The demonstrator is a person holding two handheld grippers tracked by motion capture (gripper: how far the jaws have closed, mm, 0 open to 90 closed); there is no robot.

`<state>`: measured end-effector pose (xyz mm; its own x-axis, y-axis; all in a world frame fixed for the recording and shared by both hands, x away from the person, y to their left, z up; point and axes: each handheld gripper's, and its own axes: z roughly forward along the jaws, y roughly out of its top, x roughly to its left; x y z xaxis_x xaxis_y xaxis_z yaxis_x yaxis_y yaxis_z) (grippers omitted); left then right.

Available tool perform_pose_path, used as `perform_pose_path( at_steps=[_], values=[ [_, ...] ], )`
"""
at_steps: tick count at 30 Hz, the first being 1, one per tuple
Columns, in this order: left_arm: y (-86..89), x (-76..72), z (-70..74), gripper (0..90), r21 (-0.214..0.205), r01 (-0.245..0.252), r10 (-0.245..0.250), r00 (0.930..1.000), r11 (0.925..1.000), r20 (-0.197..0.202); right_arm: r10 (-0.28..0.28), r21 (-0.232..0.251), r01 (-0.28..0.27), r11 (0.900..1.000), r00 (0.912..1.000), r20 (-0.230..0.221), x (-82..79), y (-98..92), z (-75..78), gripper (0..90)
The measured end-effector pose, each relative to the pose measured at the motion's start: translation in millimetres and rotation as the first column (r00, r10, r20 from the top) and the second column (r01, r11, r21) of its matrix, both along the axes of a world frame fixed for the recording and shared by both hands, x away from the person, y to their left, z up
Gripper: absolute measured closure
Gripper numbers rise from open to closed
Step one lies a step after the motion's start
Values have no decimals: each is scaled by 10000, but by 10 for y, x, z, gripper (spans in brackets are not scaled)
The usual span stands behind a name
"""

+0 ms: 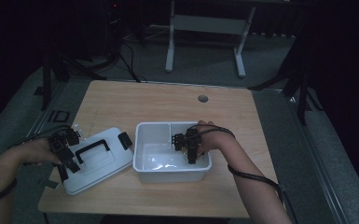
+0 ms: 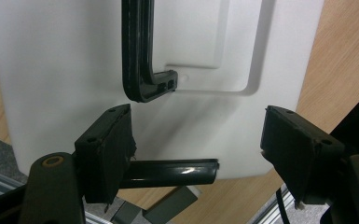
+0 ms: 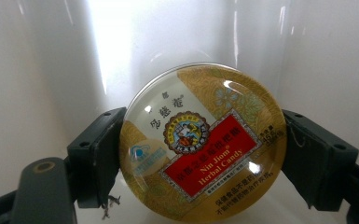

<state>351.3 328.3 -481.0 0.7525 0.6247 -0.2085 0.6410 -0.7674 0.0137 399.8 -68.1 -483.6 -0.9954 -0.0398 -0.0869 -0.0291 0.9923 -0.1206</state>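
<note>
**Candy tin gripped inside the white bin**

The round candy tin (image 3: 203,142), gold with a red label, sits pinched between both jaws of the right gripper (image 1: 190,148), its edges pressed against the pads on either side. It hangs low inside the white bin (image 1: 155,173), in the right-hand compartment beside the divider. Left of the bin, the white lid (image 1: 103,169) lies flat on the wooden table (image 1: 168,102), black handle (image 2: 137,51) up. The left gripper (image 1: 65,151) rests over the lid's near edge, jaws spread, pinching nothing.
</note>
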Motion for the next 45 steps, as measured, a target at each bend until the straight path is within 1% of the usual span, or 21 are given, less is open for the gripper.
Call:
perform_pose_path(
  at_steps=[2, 5, 9, 11, 18, 21, 27, 29, 30, 32, 34, 35, 37, 39, 41, 45],
  values=[
    [1, 0, 2, 248, 7, -2, 2, 10000, 10000, 17, -101, 98, 103, 9999, 9999, -135, 7, -11, -15, 203],
    [7, 0, 12, 248, 13, -20, 20, 10000, 10000, 35, -229, 51, 230, 9997, 9994, -254, 5, -9, -40, 203],
    [8, 2, 23, 248, 22, 16, -16, 10000, 10000, 68, -226, -62, 225, 9997, 9995, -233, 3, 5, -102, 203],
    [8, 2, 19, 248, 28, 6, -6, 10000, 10000, 62, -225, -58, 224, 9997, 9997, -120, 9, 10, -103, 202],
    [-1, 1, 8, 248, 26, 16, -16, 10000, 10000, 53, -401, -16, 401, 9992, 9990, -202, 11, 6, -102, 201],
    [1, 3, 14, 248, 51, 9, -9, 10000, 10000, 58, -306, -13, 306, 9995, 9991, -310, 15, -1, -91, 200],
    [-5, -4, 22, 248, 14, 5, -5, 10000, 10000, 49, -368, 13, 368, 9993, 9988, -318, 8, -4, -73, 199],
    [-1, -3, 20, 248, 11, -1, 1, 10000, 10000, 43, -477, 26, 479, 9989, 9982, -361, 4, -4, -67, 198],
    [1, -3, 19, 248, 14, 9, -9, 10000, 10000, 14, -404, -6, 404, 9992, 9983, -420, 4, -6, -67, 192],
    [4, -2, 17, 248, 59, -5, 5, 10000, 10000, 21, -526, 17, 528, 9986, 9976, -456, 6, -5, -61, 181],
    [5, -2, 16, 248, 58, -2, 2, 10000, 10000, 20, -510, 35, 512, 9987, 9981, -341, 17, -7, -54, 164],
    [5, -1, 17, 248, 39, 0, 0, 10000, 10000, 15, -576, 37, 578, 9983, 9972, -484, 24, -10, -49, 164],
    [4, -3, 14, 248, 52, 0, 0, 10000, 10000, 19, -511, 22, 513, 9987, 9977, -449, 21, -14, -40, 164],
    [4, -4, 13, 248, 51, 5, -5, 10000, 10000, 6, -540, 66, 544, 9985, 9972, -516, 14, -17, -26, 164],
    [6, -3, 16, 248, 69, 6, -6, 10000, 10000, 18, -485, 193, 494, 9986, 9978, -449, 18, -19, 7, 164],
    [-5, -2, 30, 248, 60, 23, -23, 10000, 10000, 13, -479, 462, 499, 9977, 9979, -430, 18, -29, 111, 170]
  ],
)
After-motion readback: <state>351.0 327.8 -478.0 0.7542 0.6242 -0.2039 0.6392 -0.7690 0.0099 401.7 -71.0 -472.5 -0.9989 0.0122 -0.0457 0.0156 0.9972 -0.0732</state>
